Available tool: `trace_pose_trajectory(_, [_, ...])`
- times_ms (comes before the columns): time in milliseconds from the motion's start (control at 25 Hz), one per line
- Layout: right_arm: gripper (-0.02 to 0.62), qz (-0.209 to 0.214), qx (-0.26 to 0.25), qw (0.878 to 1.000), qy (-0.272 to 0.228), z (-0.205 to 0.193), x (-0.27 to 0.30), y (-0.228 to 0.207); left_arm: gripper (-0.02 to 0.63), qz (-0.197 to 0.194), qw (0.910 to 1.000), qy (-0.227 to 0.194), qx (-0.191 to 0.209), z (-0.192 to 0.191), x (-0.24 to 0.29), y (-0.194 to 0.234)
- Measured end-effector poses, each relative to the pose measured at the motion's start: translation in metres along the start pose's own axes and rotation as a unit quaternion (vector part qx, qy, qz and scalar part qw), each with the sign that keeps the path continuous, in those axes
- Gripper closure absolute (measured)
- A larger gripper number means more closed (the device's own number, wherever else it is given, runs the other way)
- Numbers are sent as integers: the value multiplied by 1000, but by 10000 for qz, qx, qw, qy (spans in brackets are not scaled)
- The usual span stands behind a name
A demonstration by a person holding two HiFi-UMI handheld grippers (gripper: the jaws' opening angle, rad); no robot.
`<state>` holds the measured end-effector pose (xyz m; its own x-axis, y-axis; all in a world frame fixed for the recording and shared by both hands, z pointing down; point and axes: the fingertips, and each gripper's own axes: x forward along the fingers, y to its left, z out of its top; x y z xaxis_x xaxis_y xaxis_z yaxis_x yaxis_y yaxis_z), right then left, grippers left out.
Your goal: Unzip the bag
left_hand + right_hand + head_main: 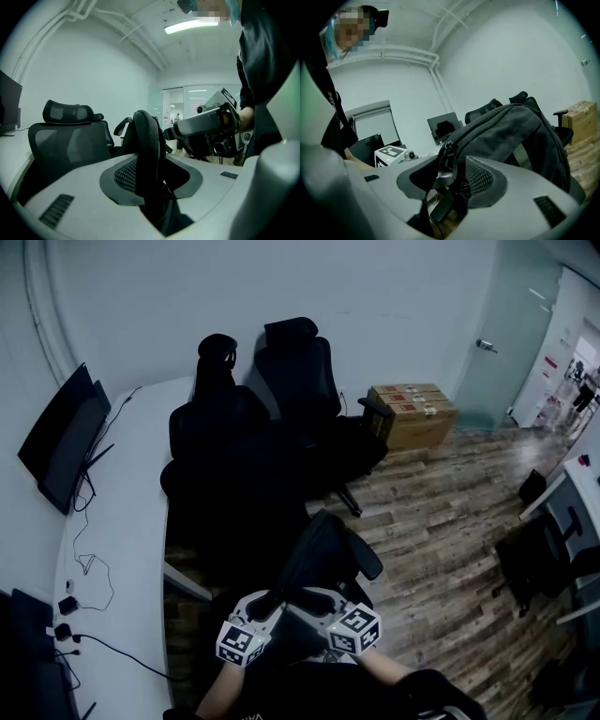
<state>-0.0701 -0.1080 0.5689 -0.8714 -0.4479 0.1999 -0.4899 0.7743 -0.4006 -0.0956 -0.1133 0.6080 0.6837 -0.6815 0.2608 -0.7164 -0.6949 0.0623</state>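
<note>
so the dark grey fabric backpack (511, 136) hangs near the person, right of the white desk (122, 521), left gripper (150, 183) clamped on its padded black strap (147, 140) to steady it, I'd guess, while the right gripper (452, 180) pinches the zipper pull (446, 161).

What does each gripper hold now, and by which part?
The left gripper clamps the padded strap of the bag. The zipper pull hangs between the jaws of the right gripper; whether they pinch it cannot be told.
</note>
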Motion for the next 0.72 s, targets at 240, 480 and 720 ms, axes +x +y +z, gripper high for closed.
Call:
trace_pose_trajectory(240, [408, 29, 372, 9993, -33, -16, -17, -1, 460, -184, 9990, 110, 389, -9, 5, -29])
trace_pose_trajectory(480, [454, 12, 627, 9980, -101, -23, -35, -7, 460, -309, 9977, 204, 562, -9, 11, -48])
trace_pose_trajectory(720, [464, -19, 591, 9982, -64, -28, -40, -6, 460, -277, 9956, 390, 811, -13, 12, -61])
